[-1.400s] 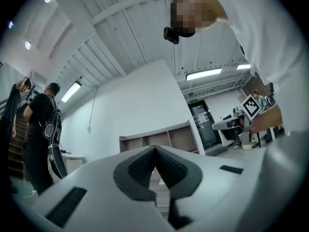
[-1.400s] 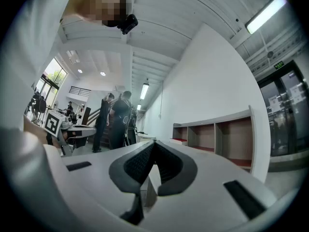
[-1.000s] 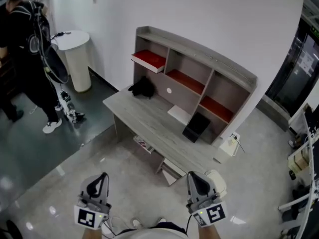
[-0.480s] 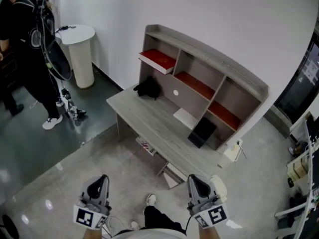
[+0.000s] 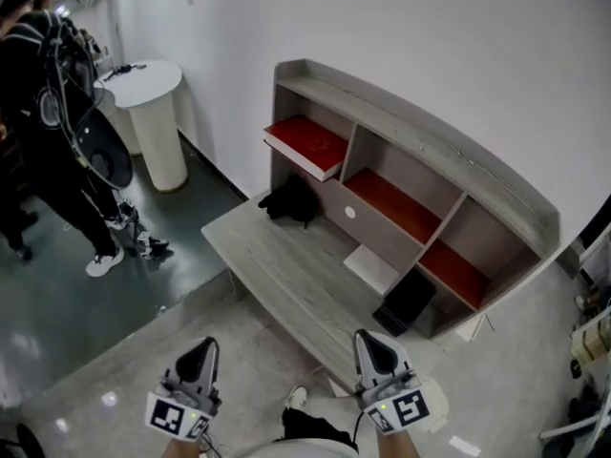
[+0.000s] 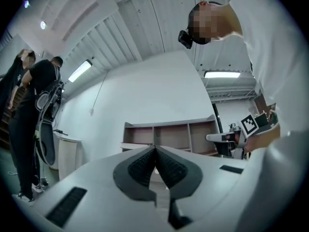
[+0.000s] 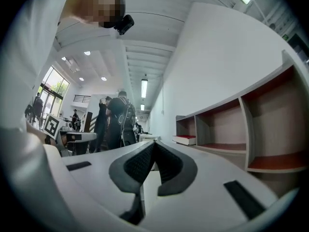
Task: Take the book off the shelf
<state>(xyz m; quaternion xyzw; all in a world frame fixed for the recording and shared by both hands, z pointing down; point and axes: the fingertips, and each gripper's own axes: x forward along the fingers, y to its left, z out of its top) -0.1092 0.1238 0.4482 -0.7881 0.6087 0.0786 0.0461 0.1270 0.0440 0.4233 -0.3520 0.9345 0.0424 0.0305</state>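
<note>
A red book [image 5: 307, 143] with a white page edge lies flat in the left compartment of the grey shelf unit [image 5: 420, 146] on the desk, and it sticks out past the front. The right gripper view shows the book [image 7: 185, 139] far ahead of the jaws. My left gripper [image 5: 198, 363] and right gripper [image 5: 370, 351] are held low near the desk's front edge, well short of the shelf. Both are shut with nothing between the jaws. In their own views the left gripper [image 6: 155, 149] and right gripper [image 7: 154, 143] show closed pads.
On the grey desk [image 5: 277, 265] lie a black bundle [image 5: 291, 200], a white sheet [image 5: 372, 268] and a black tablet-like slab [image 5: 408, 301] leaning at the right. A white pedestal table [image 5: 153, 113] and a person in black [image 5: 48, 132] stand to the left.
The desk and shelf have grown larger and come nearer in the head view. Both grippers have travelled forward towards the desk, still shut. A foot now shows between them.
</note>
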